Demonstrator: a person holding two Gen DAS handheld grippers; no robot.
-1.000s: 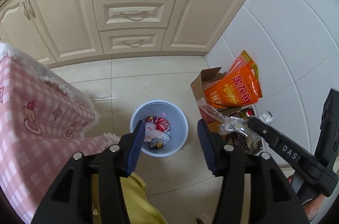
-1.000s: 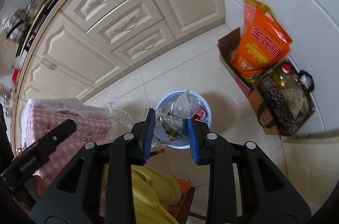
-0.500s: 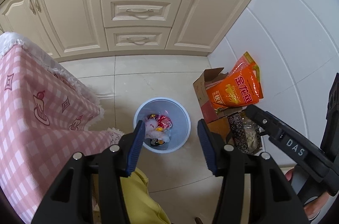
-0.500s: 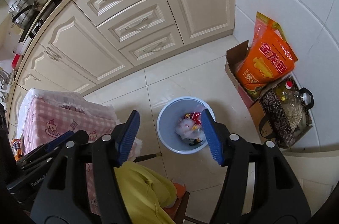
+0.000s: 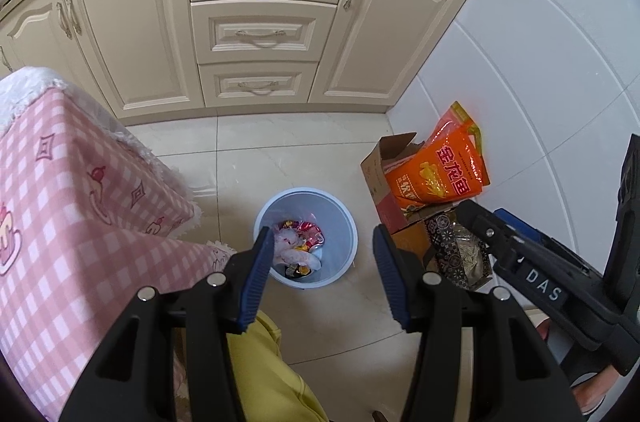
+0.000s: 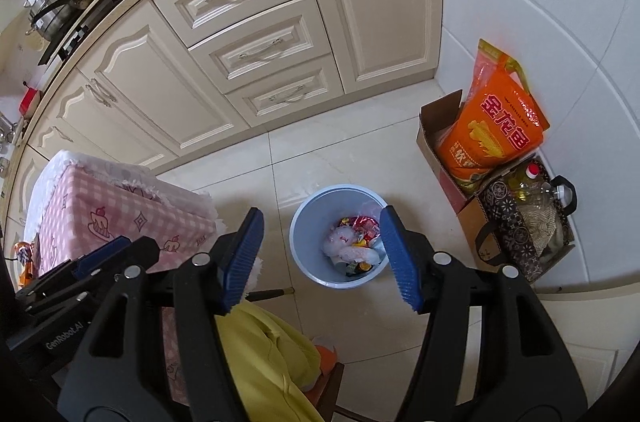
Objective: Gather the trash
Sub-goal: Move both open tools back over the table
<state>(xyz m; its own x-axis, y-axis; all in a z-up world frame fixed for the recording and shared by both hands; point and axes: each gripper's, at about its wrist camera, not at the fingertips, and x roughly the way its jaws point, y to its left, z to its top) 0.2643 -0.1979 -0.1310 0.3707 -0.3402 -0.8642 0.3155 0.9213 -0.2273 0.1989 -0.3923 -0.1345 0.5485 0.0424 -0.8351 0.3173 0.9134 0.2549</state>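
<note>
Hovered high over blue bin point(image 6: 300, 234) on floor tiles, near pink-checked table point(image 5: 60, 202). Left gripper point(image 5: 320, 274) and right gripper point(image 6: 320, 258) both spread wide, holding nothing. Trash point(image 6: 352, 242) lay heaped inside bin: crumpled wrappers, red foil, white plastic (no loose litter visible). Judged nearly done.

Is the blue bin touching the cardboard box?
Apart. Right wrist view shows bare floor tile between the blue bin and the cardboard box.
</note>
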